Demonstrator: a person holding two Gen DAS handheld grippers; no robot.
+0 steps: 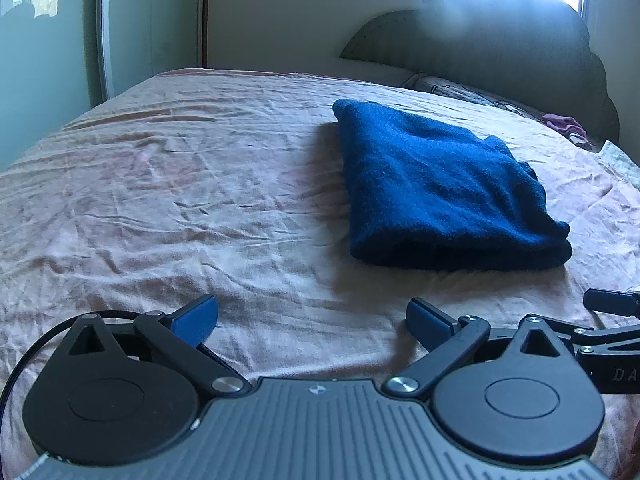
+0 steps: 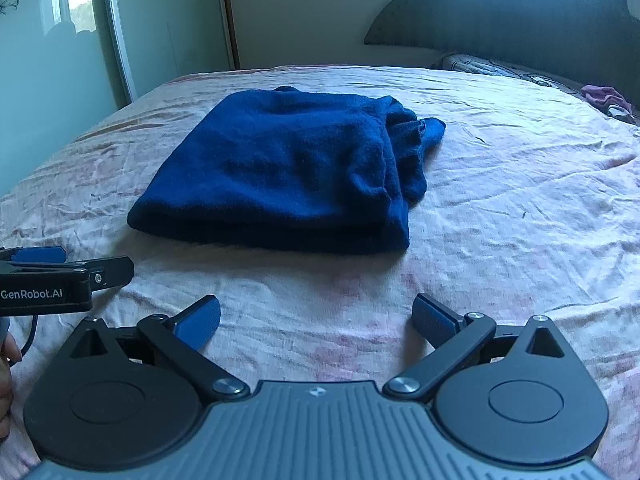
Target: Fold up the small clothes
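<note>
A dark blue knitted garment point(image 1: 436, 188) lies folded in a thick rectangle on the pink bedsheet point(image 1: 180, 184). In the right wrist view the garment point(image 2: 280, 176) lies ahead and slightly left, with loose folds bunched at its right side. My left gripper point(image 1: 312, 316) is open and empty, just short of the garment's near edge and to its left. My right gripper point(image 2: 316, 316) is open and empty, a short way in front of the garment. The left gripper also shows in the right wrist view at the left edge point(image 2: 60, 276).
A dark padded headboard point(image 2: 512, 12) stands at the far right end of the bed. A patterned pillow point(image 2: 480, 66) and a small purple cloth point(image 2: 606, 98) lie near it. A mirrored wardrobe door point(image 2: 52, 60) stands beyond the bed's left side.
</note>
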